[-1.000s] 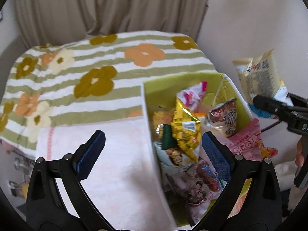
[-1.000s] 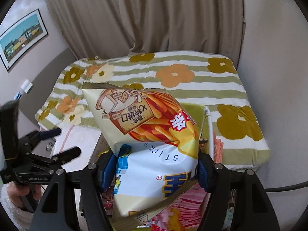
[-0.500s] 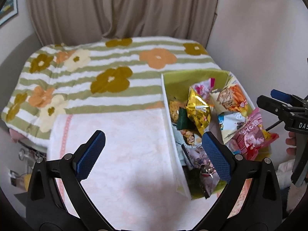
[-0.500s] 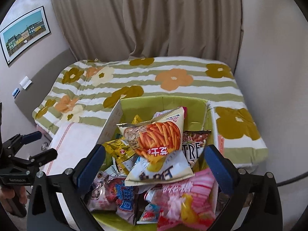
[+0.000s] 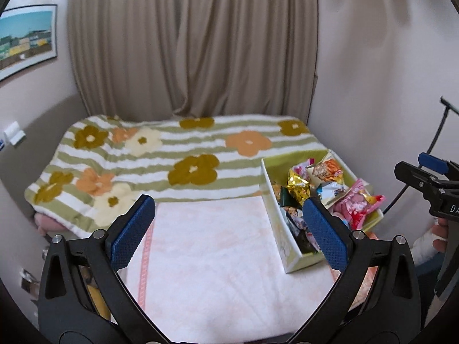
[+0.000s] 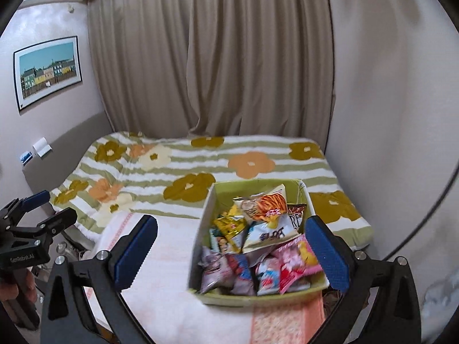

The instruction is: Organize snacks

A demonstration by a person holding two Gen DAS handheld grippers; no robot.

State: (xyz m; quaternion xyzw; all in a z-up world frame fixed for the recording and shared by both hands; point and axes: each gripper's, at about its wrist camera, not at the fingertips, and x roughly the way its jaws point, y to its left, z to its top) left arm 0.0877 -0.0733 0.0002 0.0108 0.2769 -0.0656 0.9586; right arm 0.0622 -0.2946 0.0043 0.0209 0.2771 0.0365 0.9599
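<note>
A yellow-green box (image 6: 204,223) (image 5: 275,218) sits on a pale pink towel (image 5: 212,258) (image 6: 166,281), heaped with several snack packets. On top lies an orange-and-white stick-snack bag (image 6: 265,215) (image 5: 325,172), with a gold packet (image 5: 298,186) and a pink packet (image 6: 295,263) (image 5: 358,203) around it. My right gripper (image 6: 232,252) is open, back from and above the box, nothing between its fingers. My left gripper (image 5: 229,230) is open over the towel, left of the box, holding nothing. Each gripper also shows at the edge of the other's view: the right gripper (image 5: 424,172) and the left gripper (image 6: 40,215).
A green-striped blanket with big flowers (image 5: 178,149) (image 6: 218,166) covers the bed behind the towel. Beige curtains (image 6: 218,57) hang at the back, a wall (image 6: 387,100) runs close on the right, a framed picture (image 6: 47,70) hangs left. A cable (image 6: 430,212) trails on the right.
My right gripper opened and let go of the stick-snack bag, which now lies on top of the box's pile. Both grippers then pulled back and up, so the box looks smaller.
</note>
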